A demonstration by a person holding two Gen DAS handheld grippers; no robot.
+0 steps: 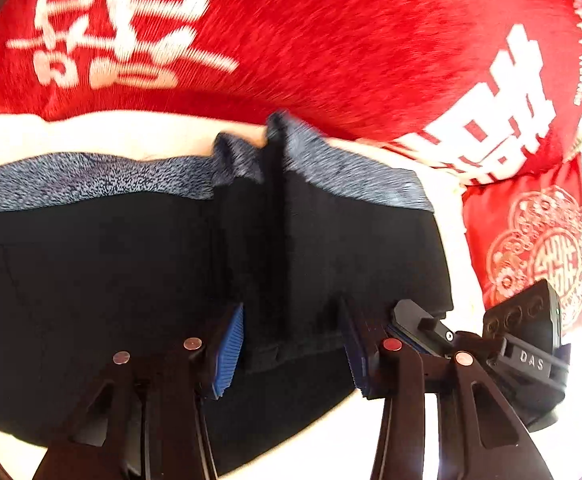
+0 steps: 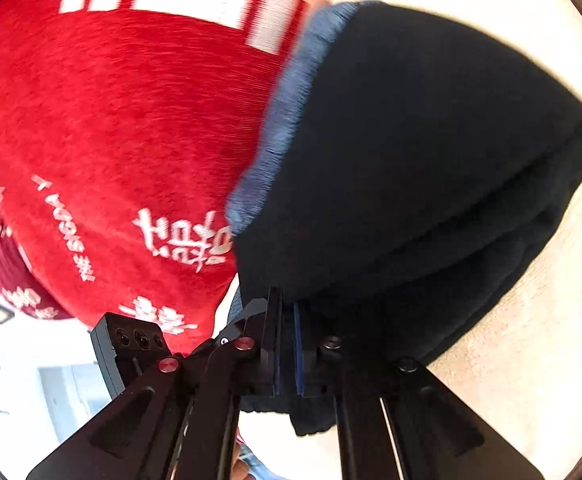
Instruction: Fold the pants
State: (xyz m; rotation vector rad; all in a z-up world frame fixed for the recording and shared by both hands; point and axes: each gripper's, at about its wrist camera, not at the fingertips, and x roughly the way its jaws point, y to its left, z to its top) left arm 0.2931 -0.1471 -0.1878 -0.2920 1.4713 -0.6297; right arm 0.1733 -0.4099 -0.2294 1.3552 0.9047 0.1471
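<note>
Mid-fold: I have the pants [image 1: 131, 280] doubled over on the pale bed [image 2: 531, 380] beside the red pillows [image 1: 331, 40], grey waistband showing, with more folding left, I judge. My right gripper [image 2: 287, 344] pinches a pants edge; my left gripper [image 1: 291, 344] is spread, straddling a raised black ridge.
</note>
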